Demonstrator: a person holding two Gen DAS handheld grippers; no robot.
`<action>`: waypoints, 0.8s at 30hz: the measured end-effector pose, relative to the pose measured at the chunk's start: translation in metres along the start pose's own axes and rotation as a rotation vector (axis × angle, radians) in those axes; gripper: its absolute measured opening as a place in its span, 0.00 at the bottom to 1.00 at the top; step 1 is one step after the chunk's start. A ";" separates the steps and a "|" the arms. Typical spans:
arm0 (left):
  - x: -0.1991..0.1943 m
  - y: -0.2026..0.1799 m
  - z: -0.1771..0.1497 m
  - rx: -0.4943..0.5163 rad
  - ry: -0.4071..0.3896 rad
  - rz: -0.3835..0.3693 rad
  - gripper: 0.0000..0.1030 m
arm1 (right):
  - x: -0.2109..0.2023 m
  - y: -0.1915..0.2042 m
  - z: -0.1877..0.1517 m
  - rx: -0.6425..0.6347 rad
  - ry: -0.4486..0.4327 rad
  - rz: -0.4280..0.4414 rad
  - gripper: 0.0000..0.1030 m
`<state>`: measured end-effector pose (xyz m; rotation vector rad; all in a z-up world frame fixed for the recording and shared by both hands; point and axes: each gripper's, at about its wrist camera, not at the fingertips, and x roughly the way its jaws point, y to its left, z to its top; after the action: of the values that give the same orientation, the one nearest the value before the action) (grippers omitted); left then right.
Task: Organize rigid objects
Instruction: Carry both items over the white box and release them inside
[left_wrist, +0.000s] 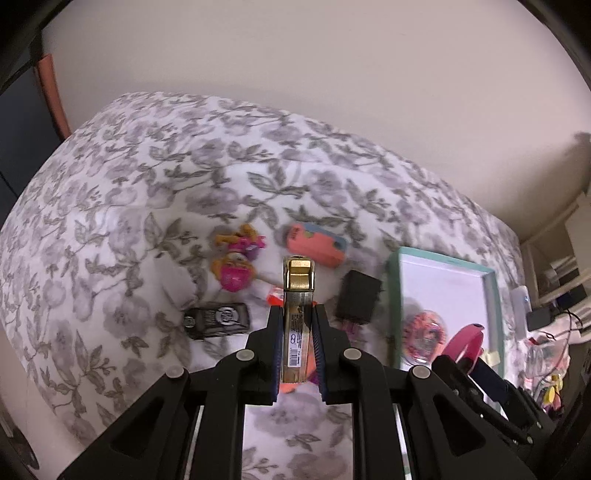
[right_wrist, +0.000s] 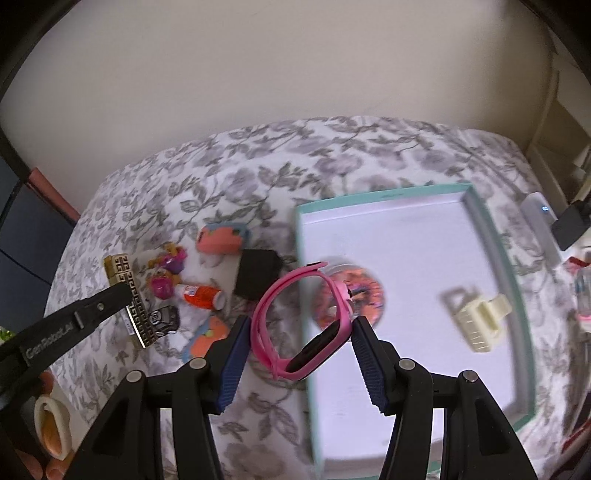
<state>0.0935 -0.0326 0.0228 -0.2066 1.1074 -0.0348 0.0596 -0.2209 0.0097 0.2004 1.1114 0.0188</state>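
My left gripper (left_wrist: 297, 311) is shut on a slim gold case (left_wrist: 296, 295) with a black key pattern, held above the floral bedspread (left_wrist: 147, 192). The right wrist view shows that case (right_wrist: 117, 268) at the left, clamped edge-on. My right gripper (right_wrist: 302, 322) is shut on a pink wristband (right_wrist: 306, 354), a loop with a dark face, hanging over the left rim of a teal-edged white box (right_wrist: 384, 195). In the box lie a round orange-pink disc (right_wrist: 369, 295) and a cream claw clip (right_wrist: 480, 325). The left wrist view also catches the band (left_wrist: 463, 338) and the box (left_wrist: 393, 295).
Loose on the bedspread left of the box: pink and yellow toy figures (right_wrist: 166, 277), an orange bottle (right_wrist: 201, 295), a black block (right_wrist: 256, 278), a salmon case (right_wrist: 221, 238), a black fob (right_wrist: 168, 317). A wall runs behind. Shelves, a white device (right_wrist: 539, 210) and cables crowd the right.
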 end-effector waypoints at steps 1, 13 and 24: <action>0.000 -0.004 -0.001 0.006 0.003 -0.011 0.16 | -0.001 -0.003 0.000 -0.002 -0.001 -0.011 0.57; 0.014 -0.078 -0.037 0.204 0.091 -0.106 0.16 | 0.007 -0.072 -0.004 0.076 0.077 -0.182 0.57; 0.034 -0.144 -0.084 0.395 0.229 -0.184 0.16 | 0.002 -0.133 -0.013 0.193 0.118 -0.267 0.57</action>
<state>0.0447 -0.1905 -0.0169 0.0522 1.2814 -0.4472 0.0377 -0.3492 -0.0200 0.2241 1.2506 -0.3196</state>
